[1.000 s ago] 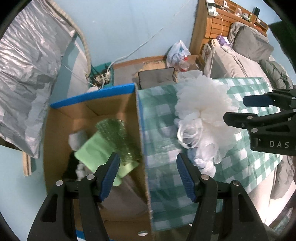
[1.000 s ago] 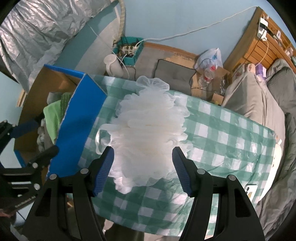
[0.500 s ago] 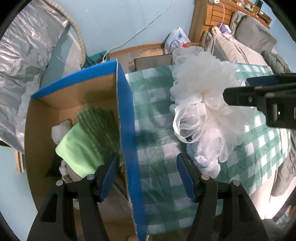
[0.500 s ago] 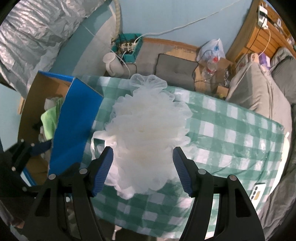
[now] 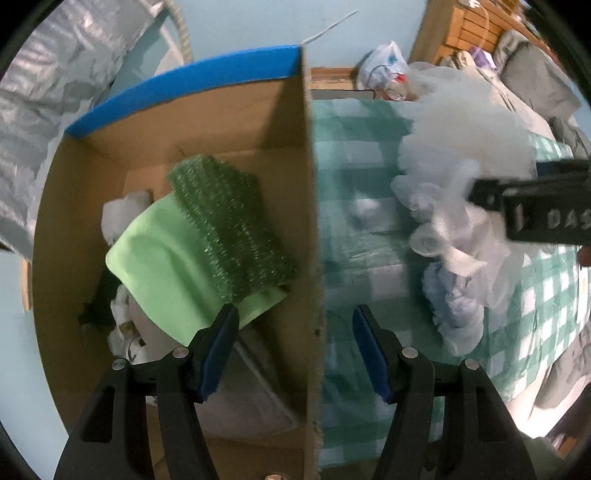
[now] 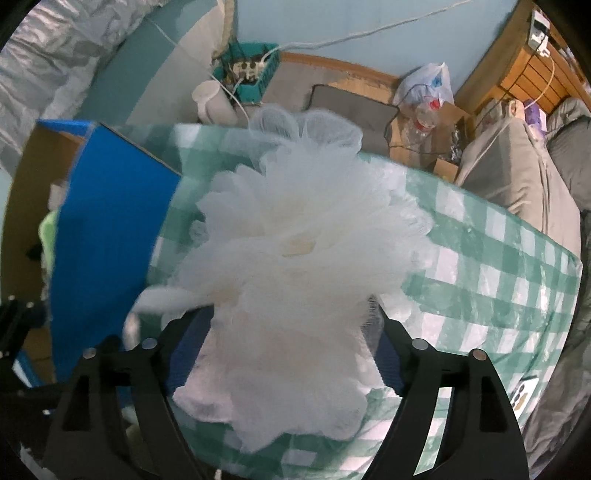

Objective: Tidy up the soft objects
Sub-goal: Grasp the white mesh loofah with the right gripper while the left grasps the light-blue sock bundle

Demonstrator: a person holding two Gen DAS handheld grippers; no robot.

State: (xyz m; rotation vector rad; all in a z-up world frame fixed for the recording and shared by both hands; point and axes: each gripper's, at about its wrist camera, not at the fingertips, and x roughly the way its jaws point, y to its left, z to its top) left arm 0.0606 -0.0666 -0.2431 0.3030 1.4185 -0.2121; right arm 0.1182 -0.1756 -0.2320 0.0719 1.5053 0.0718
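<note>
Mesh sponge (image 6: 295,280) sits between the right gripper's (image 6: 291,354) opening fingers on the checked cloth (image 6: 498,280); left gripper (image 5: 295,350) straddles the box (image 5: 312,229) wall, fingers spread.

A lived-in bedroom in a home: a bed under grey bedding (image 6: 517,177) stands against a slatted wooden headboard (image 6: 524,77) whose shelf carries a charger and small clutter. Pale blue walls rise from a wood skirting, a white cable (image 6: 369,33) runs down to a power strip in a teal basket (image 6: 251,74) on the floor, and a tied plastic bag (image 6: 428,85) slumps by a worktop under green-checked oilcloth (image 6: 498,266)
</note>
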